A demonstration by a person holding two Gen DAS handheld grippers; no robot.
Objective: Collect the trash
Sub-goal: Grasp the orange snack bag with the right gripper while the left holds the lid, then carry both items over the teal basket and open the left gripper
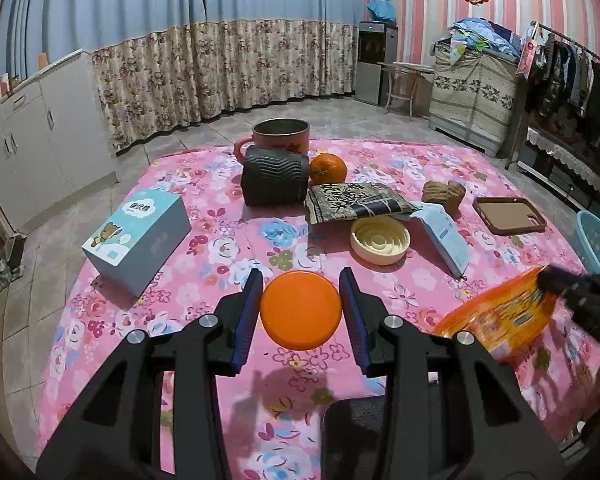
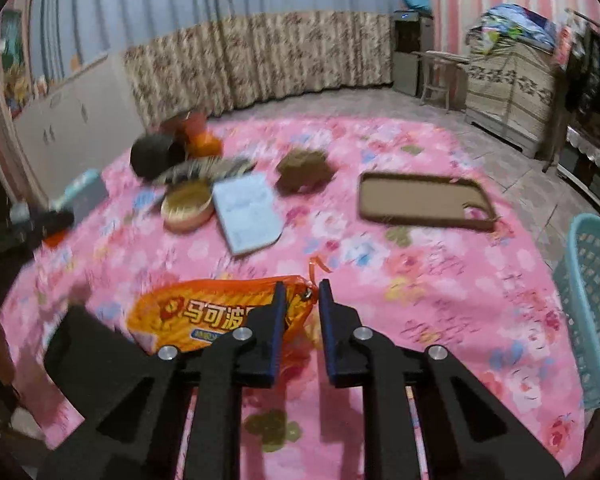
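Left wrist view first: we see the left gripper point(image 1: 301, 309) pinching an orange lid point(image 1: 301, 309) between its blue pads, lifted above the near part of the flowered tablecloth point(image 1: 220, 240). Right wrist view: we see the right gripper point(image 2: 302, 303) with its jaws nearly together, nipping the corner of an orange snack bag point(image 2: 204, 316); the bag hangs to the left of the fingers near the front edge of the cloth. In the left view that same bag point(image 1: 496, 316) shows at the right edge, blurred, with the other gripper's dark tip on it.

Farther out, a cream dish point(image 1: 380, 240) sits mid-cloth and looks empty; a pink mug point(image 1: 281, 136) stands at the far edge, its inside too dark for us to tell. A dark ribbed cup point(image 1: 275, 176) lies on its side before the mug, an orange fruit point(image 1: 327, 168) beside it.

Only the left view shows the blue box point(image 1: 136, 236) clearly, near the left edge. The right view shows the mesh of a blue basket point(image 2: 592, 312) off the right edge; we cannot see what it holds. A brown phone case point(image 2: 424, 202) lies toward the far right.
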